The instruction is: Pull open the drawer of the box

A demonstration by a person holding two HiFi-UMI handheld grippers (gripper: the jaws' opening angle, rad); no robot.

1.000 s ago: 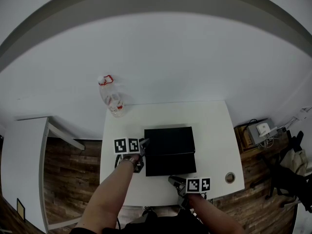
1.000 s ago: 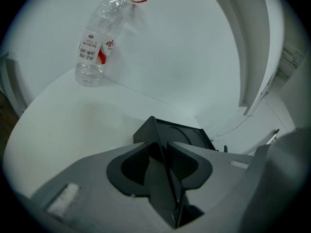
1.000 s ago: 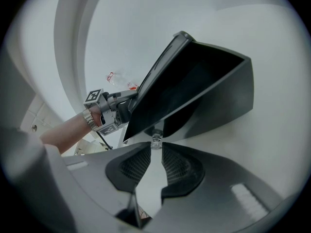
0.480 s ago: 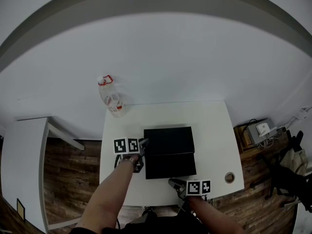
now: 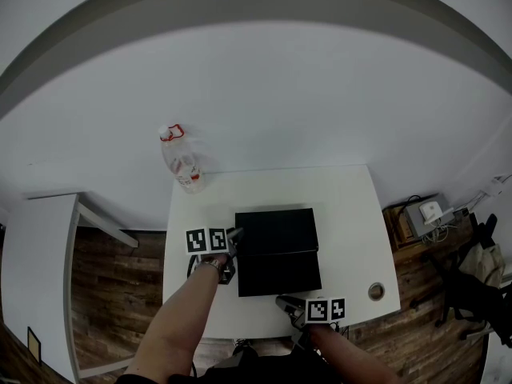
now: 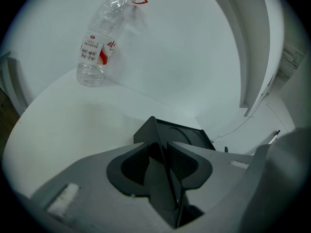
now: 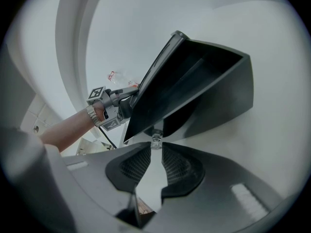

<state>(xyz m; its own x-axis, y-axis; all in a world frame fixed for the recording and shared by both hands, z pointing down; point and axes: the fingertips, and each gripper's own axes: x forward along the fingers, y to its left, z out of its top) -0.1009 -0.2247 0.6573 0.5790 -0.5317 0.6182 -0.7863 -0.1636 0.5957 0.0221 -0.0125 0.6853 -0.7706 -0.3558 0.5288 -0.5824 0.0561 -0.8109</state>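
A black box (image 5: 276, 230) sits on the white table (image 5: 344, 214), and its drawer (image 5: 280, 272) stands pulled out toward me. My left gripper (image 5: 234, 237) is at the box's left edge. In the left gripper view, that gripper (image 6: 163, 149) is shut on a thin black corner of the box (image 6: 180, 137). My right gripper (image 5: 282, 300) is at the drawer's front. In the right gripper view, that gripper (image 7: 156, 147) is shut on a small clear knob (image 7: 156, 141) under the drawer (image 7: 194, 81), which looks empty inside.
A clear plastic bottle (image 5: 182, 162) with a red cap ring stands at the table's far left corner. A small round object (image 5: 377, 292) lies near the front right corner. A white side unit (image 5: 40, 262) stands to the left, and boxes and cables (image 5: 432, 214) lie on the floor to the right.
The right gripper has shifted slightly toward me, and the drawer front has come out a little further. The left gripper and the box have stayed put.
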